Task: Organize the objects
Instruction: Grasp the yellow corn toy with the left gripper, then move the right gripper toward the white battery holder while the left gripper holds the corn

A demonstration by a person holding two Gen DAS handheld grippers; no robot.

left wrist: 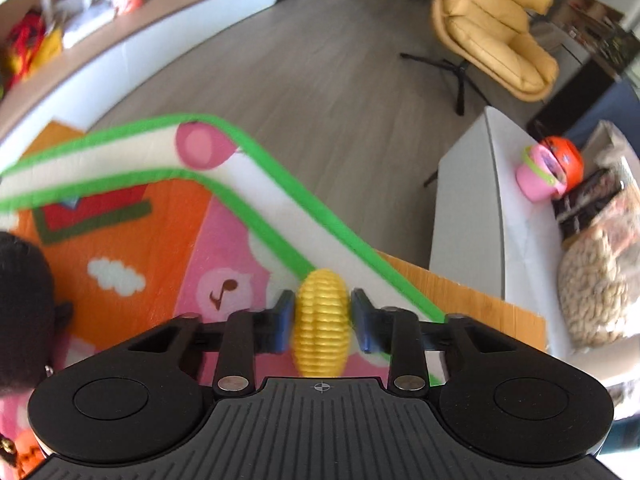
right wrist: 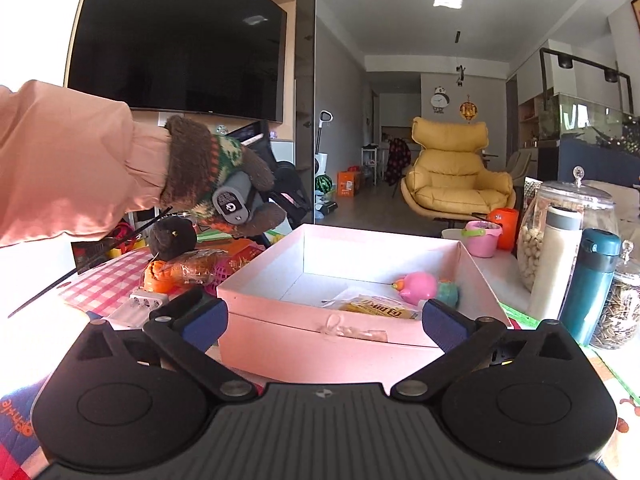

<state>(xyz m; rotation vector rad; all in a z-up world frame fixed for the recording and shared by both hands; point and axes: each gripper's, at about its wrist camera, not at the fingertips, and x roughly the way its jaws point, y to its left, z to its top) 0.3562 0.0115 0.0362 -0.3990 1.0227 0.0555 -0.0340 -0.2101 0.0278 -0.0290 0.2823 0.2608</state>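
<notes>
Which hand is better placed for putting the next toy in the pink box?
Probably the left. The left gripper is closed on a yellow ribbed toy above the play mat, so it has something to deliver. The right gripper is open and empty, facing the pink box.

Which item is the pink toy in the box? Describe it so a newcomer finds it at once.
Start at the open pink box in front of the right gripper. Look inside, toward its far right corner, behind the yellow snack packet. The pink toy is the round, glossy one with a small orange tip, beside a teal piece.
</notes>
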